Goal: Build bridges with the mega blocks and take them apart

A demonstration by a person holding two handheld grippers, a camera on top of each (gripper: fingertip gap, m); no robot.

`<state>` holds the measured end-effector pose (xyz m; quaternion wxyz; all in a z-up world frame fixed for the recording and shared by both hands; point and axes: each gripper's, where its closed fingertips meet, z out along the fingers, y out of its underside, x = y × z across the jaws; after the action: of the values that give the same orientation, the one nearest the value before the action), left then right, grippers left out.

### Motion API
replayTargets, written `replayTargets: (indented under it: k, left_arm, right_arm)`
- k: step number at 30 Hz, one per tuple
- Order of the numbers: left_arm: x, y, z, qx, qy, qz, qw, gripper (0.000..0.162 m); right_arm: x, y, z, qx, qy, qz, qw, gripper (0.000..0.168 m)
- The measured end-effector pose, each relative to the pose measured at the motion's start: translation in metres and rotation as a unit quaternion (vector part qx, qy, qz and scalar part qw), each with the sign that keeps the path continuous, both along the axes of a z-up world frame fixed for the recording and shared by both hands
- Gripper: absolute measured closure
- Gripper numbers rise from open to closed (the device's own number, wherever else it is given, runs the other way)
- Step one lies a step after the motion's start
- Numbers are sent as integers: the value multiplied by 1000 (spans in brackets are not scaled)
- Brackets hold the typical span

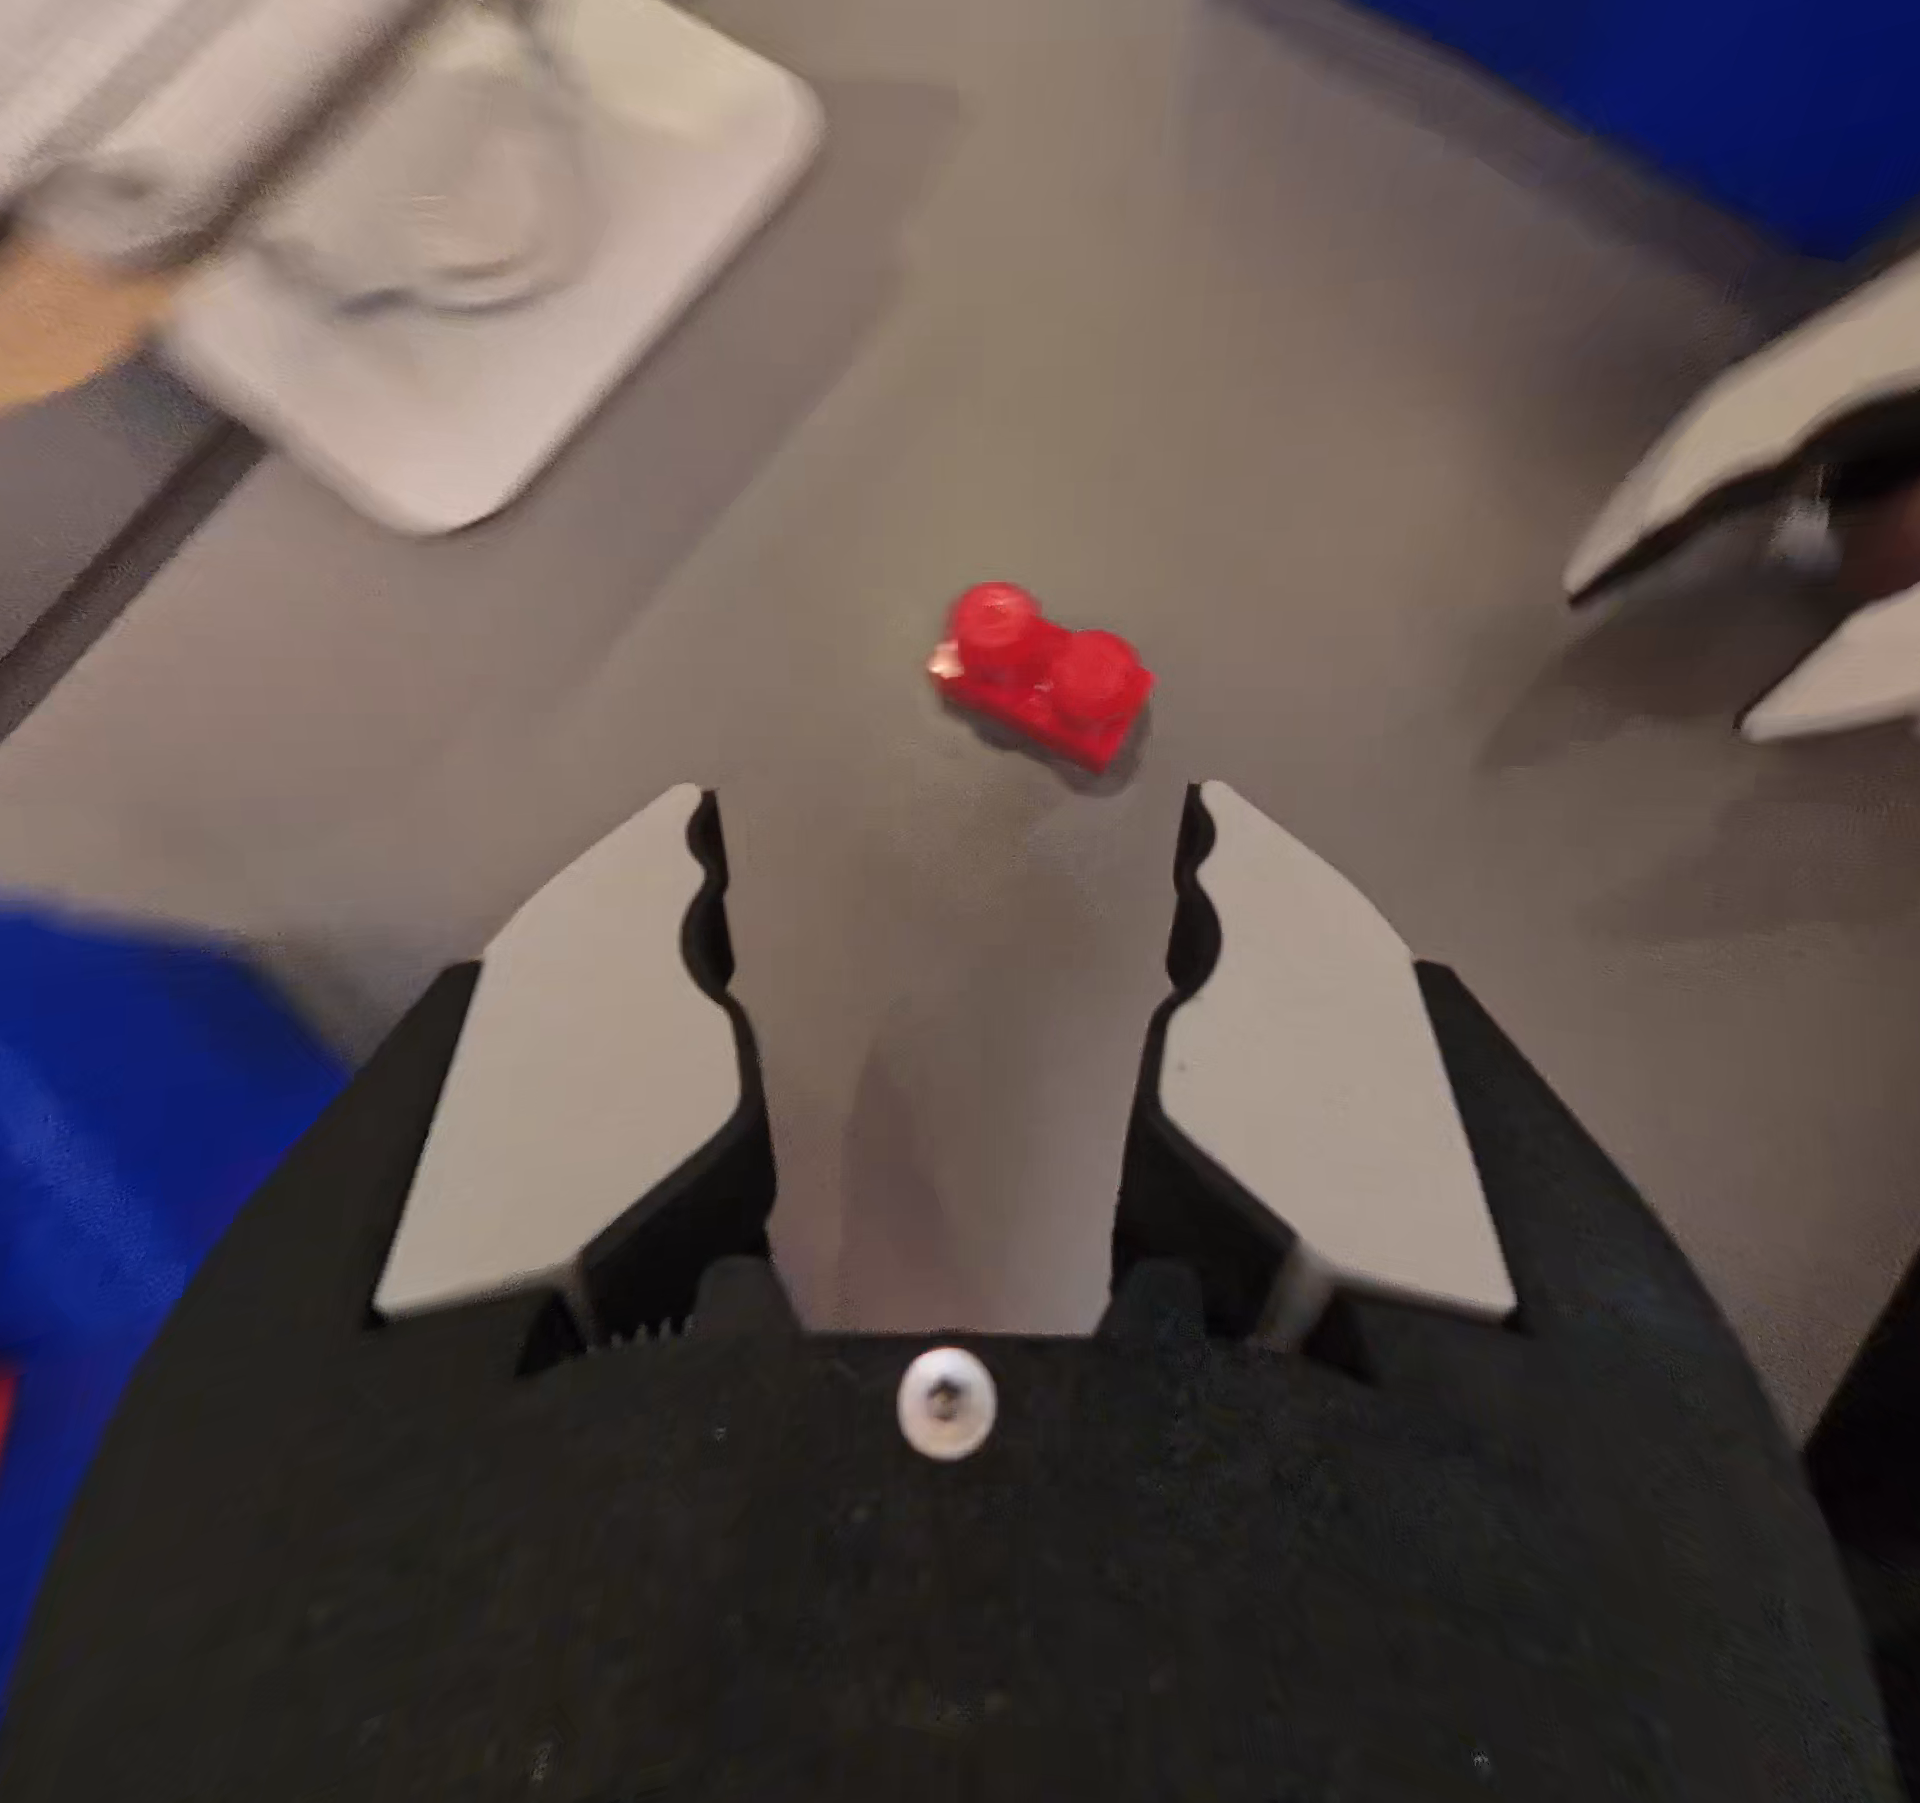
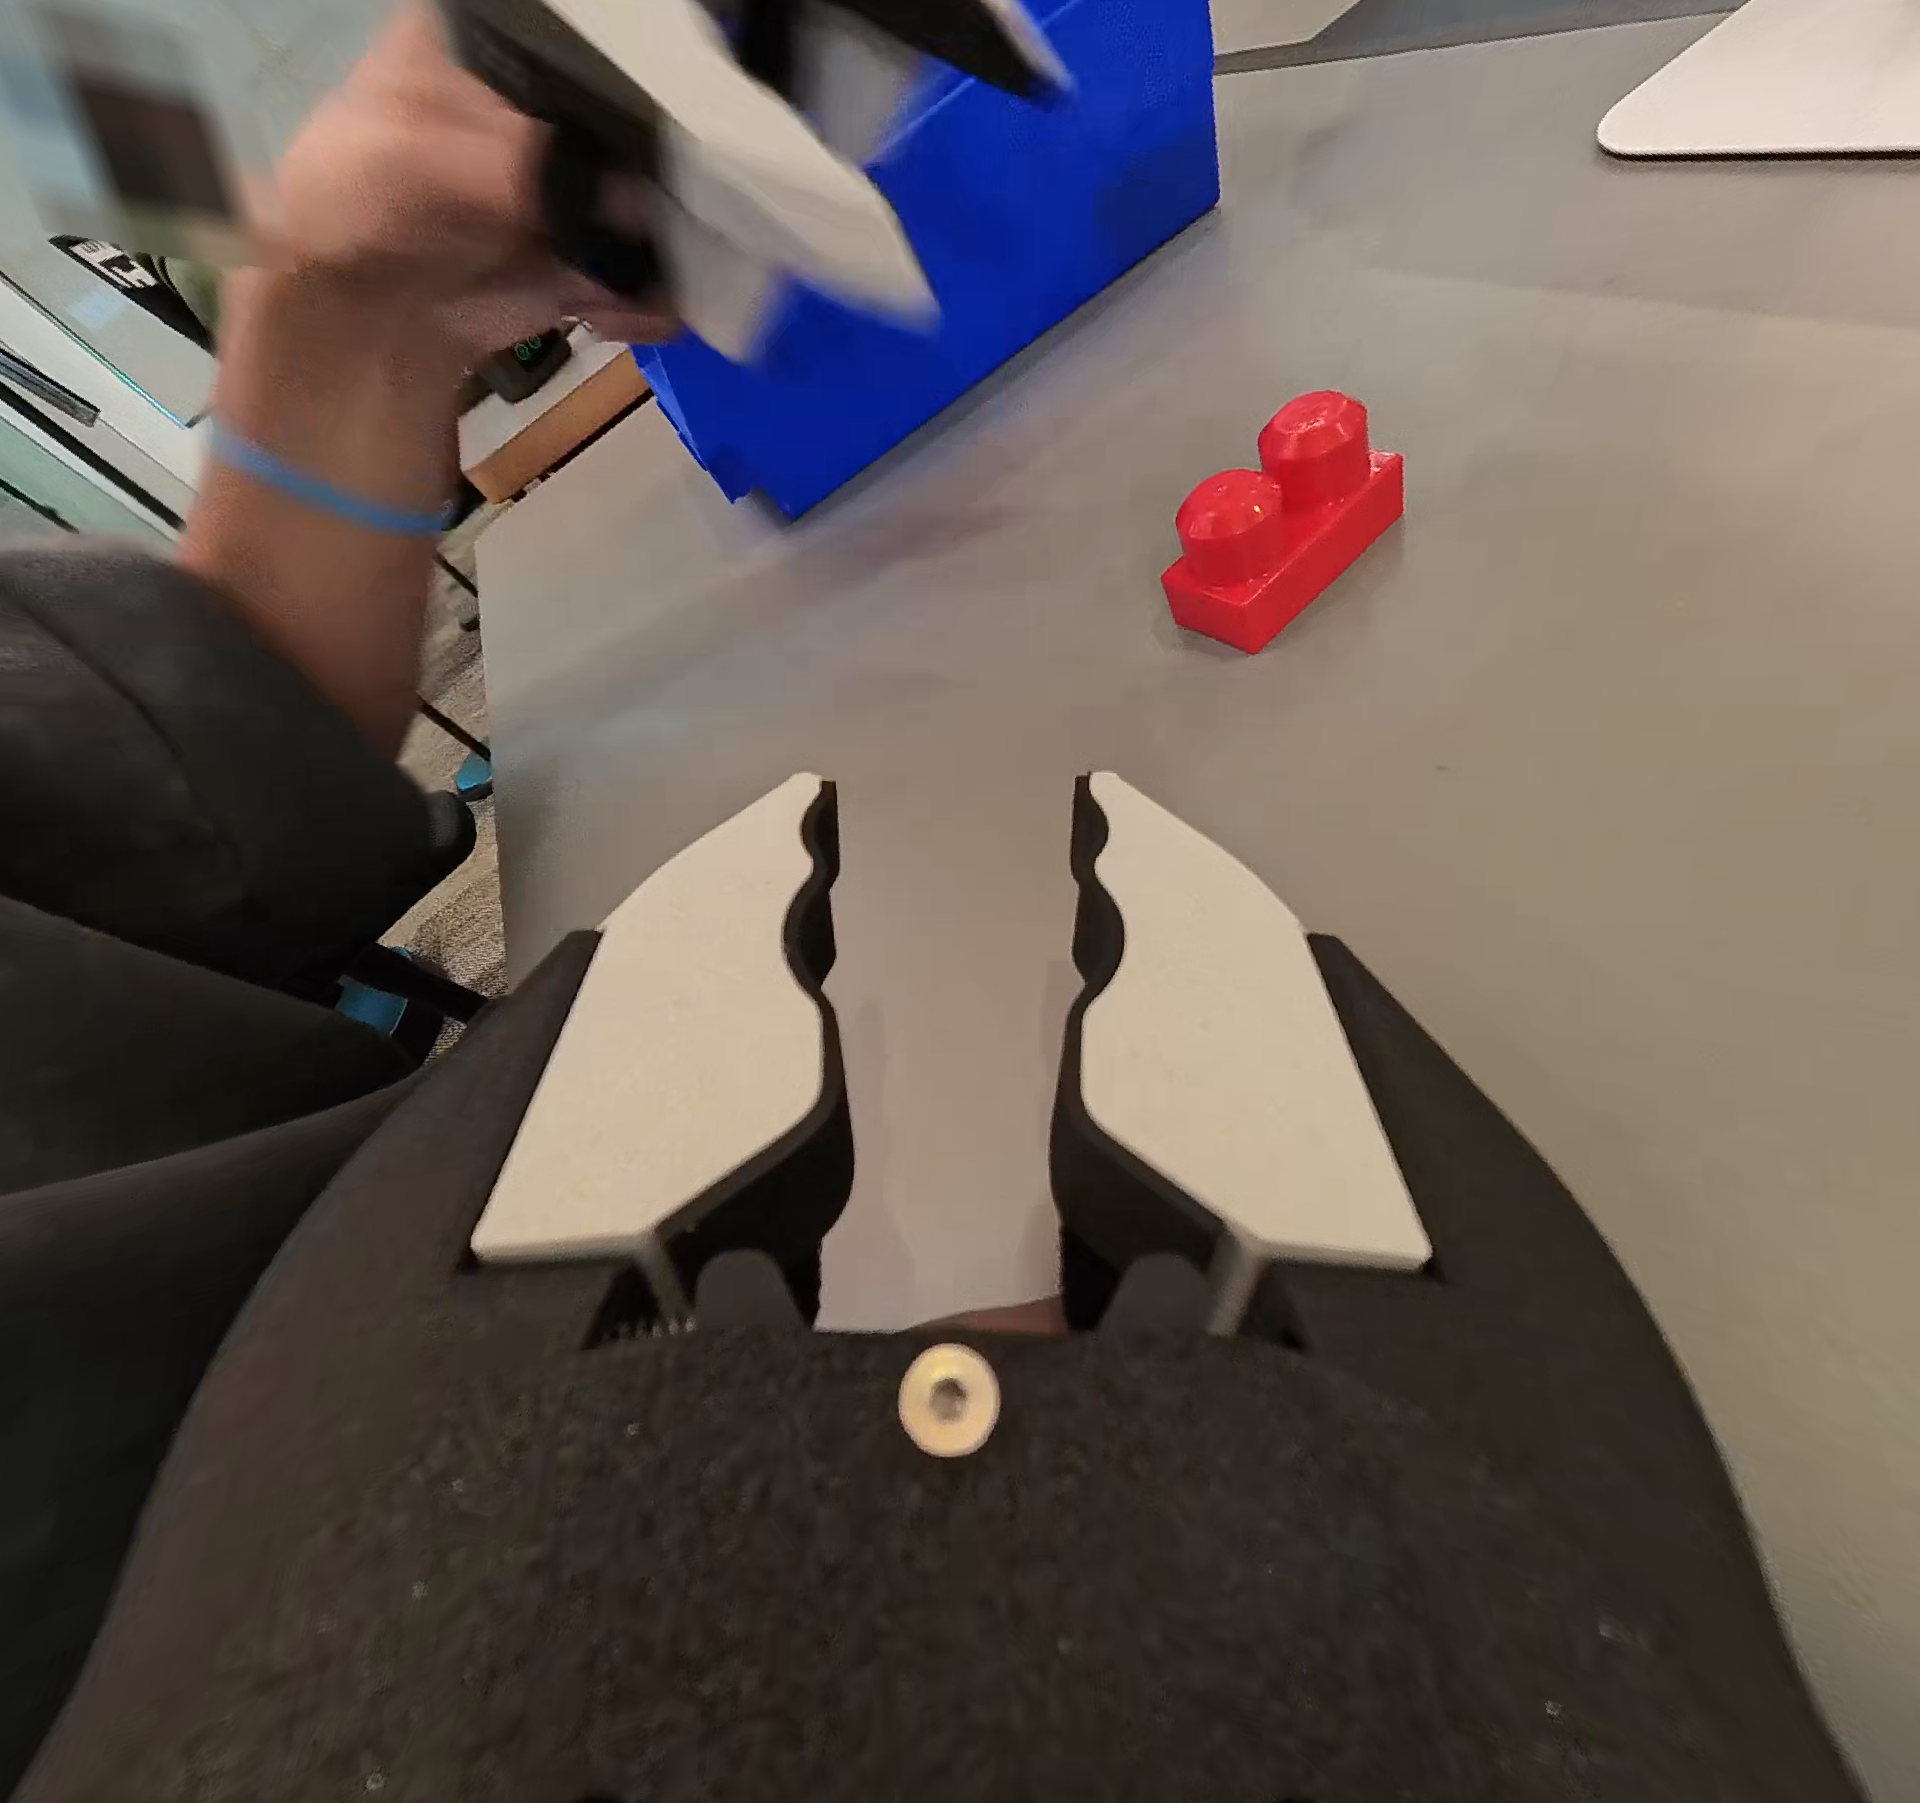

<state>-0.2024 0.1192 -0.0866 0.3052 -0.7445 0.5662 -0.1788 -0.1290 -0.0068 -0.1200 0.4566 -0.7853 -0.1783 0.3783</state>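
A red two-stud mega block (image 1: 1039,678) lies alone on the grey table, studs up. My left gripper (image 1: 951,797) is open and empty, held above the table with the block just ahead of its fingertips. The left wrist view is blurred by motion. In the right wrist view the same block (image 2: 1283,522) sits ahead and to the right of my right gripper (image 2: 956,792), which is open and empty, low over the table. The left gripper (image 2: 935,195) shows blurred at the upper left there, held by a hand (image 2: 364,226). The right gripper (image 1: 1652,652) shows at the right edge of the left wrist view.
A blue bin (image 2: 1018,226) stands on the table near its left edge, behind the block. More blue (image 1: 1621,18) shows at the top right and another blue shape (image 1: 125,1130) at the lower left. A white tray (image 1: 499,247) lies at the far left; it also shows in the right wrist view (image 2: 1787,80).
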Motion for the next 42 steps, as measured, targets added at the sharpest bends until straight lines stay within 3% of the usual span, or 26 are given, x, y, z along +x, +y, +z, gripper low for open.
replayTargets:
  k: [2, 4, 6, 10, 15, 19, 22, 25, 28, 31, 34, 37, 40, 42]
  left_arm:
    - [-51, 14, 28, 0, -67, 128, 990, 81]
    - [-112, 34, 40, -16, -107, 257, 960, 84]
    - [-166, 63, 39, -19, -132, 364, 922, 85]
    - [-230, 141, 13, 5, -139, 494, 858, 89]
    - [-255, 211, -52, -41, -90, 582, 807, 87]
    - [-269, 236, -73, -36, -50, 621, 782, 91]
    - [-273, 246, -82, -42, -41, 632, 773, 103]
    - [-274, 248, -97, -60, -18, 633, 772, 120]
    - [-270, 245, -99, -67, -8, 618, 783, 123]
    - [-257, 234, -81, -60, -38, 588, 806, 123]
    - [-248, 211, -44, -18, -64, 552, 831, 123]
    - [-235, 177, 11, 45, -90, 503, 858, 123]
    - [-194, 128, 62, 89, -123, 420, 895, 124]
    - [-151, 84, 77, 89, -132, 339, 927, 124]
  right_arm:
    - [1, 1, -1, -4, 3, -1, 1000, 125]
    - [0, 2, 0, -9, 8, -1, 1000, 125]
    - [-1, 4, 1, -10, 13, 0, 1000, 125]
    - [-7, 6, 1, -11, 19, 8, 1000, 125]
    - [-9, 3, 1, -11, 16, 12, 1000, 126]
    - [-8, 1, 0, -16, 22, 11, 1000, 126]
    - [-6, 0, 1, -14, 20, 11, 1000, 126]
    - [-4, 0, 2, -17, 29, 11, 999, 126]
    - [-2, 1, 1, -21, 33, 10, 999, 126]
    - [1, 2, 2, -19, 31, 5, 999, 127]
    - [6, 4, 3, -12, 28, -7, 1000, 128]
    - [9, 6, 4, -13, 35, -16, 999, 129]
    - [11, 7, 5, -13, 38, -22, 999, 129]
    - [10, 8, 4, -11, 34, -24, 999, 129]
